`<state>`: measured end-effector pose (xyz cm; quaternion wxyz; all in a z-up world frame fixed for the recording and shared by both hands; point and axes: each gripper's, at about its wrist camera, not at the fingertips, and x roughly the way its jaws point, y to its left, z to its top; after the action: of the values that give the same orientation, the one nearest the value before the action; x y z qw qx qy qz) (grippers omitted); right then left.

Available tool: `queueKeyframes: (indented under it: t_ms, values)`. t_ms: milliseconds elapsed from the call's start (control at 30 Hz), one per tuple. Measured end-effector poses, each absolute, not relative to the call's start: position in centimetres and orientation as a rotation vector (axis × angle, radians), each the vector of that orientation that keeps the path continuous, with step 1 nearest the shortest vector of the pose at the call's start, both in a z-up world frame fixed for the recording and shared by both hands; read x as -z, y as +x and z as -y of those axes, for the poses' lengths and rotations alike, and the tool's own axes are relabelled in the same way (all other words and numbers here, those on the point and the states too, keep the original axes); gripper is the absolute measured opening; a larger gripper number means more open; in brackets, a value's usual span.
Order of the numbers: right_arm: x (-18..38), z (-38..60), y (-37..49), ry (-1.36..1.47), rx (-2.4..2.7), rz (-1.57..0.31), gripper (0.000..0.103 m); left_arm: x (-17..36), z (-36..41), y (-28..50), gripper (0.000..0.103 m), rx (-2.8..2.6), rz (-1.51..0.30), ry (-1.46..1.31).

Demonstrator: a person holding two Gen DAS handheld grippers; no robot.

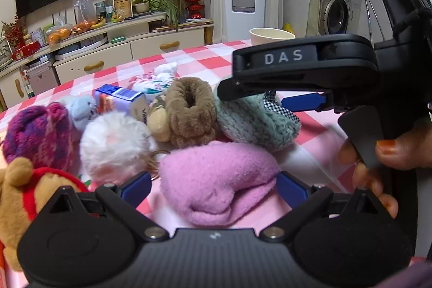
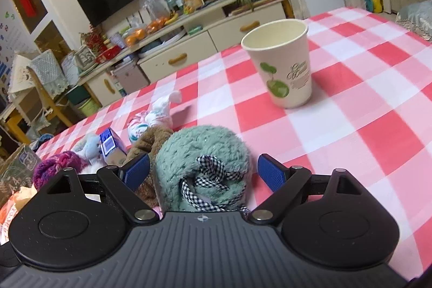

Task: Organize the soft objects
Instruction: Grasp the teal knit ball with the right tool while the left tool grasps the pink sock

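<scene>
A pile of soft things lies on the red-checked tablecloth [image 2: 351, 109]. My left gripper [image 1: 216, 185] is open, its blue pads either side of a pink fleece bundle [image 1: 216, 185]. My right gripper [image 2: 203, 171] is open around a teal fluffy item with a checked ribbon [image 2: 199, 150]; that gripper also shows in the left wrist view [image 1: 272, 96], over the same teal item [image 1: 256, 123]. Beyond lie a brown furry scrunchie [image 1: 190, 112], a white pompom [image 1: 113, 142], a purple knit ball [image 1: 37, 134] and a teddy in red [image 1: 24, 196].
A paper cup [image 2: 280, 61] stands upright on the table beyond the teal item. A small blue and white carton [image 1: 121, 96] and a floral cloth pouch [image 1: 154, 82] lie behind the pile. A TV cabinet stands past the table's far edge.
</scene>
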<state>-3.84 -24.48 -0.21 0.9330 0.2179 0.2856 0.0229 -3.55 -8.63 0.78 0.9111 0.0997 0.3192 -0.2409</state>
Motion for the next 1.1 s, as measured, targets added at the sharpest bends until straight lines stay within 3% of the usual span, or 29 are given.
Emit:
queueKeyframes:
  t_ms: [233, 633, 833, 1100]
  values:
    - [0.3, 24.2, -3.1, 0.456, -0.059, -0.624, 0.103, -0.6, 8.5, -2.5, 0.098, 0.530, -0.676, 0.194]
    - [0.1, 24.4, -3.6, 0.413, -0.085, -0.613, 0.103, -0.7, 7.1, -1.7, 0.080, 0.628, -0.698, 0.180]
    - [0.4, 24.2, -4.4, 0.388, -0.096, -0.603, 0.094, -0.2, 6.3, -2.1, 0.069, 0.628, -0.710, 0.150]
    - [1.0, 25.0, -4.9, 0.383, -0.162, -0.575, 0.092, 0.2, 5.1, -2.2, 0.071, 0.680, -0.659, 0.118]
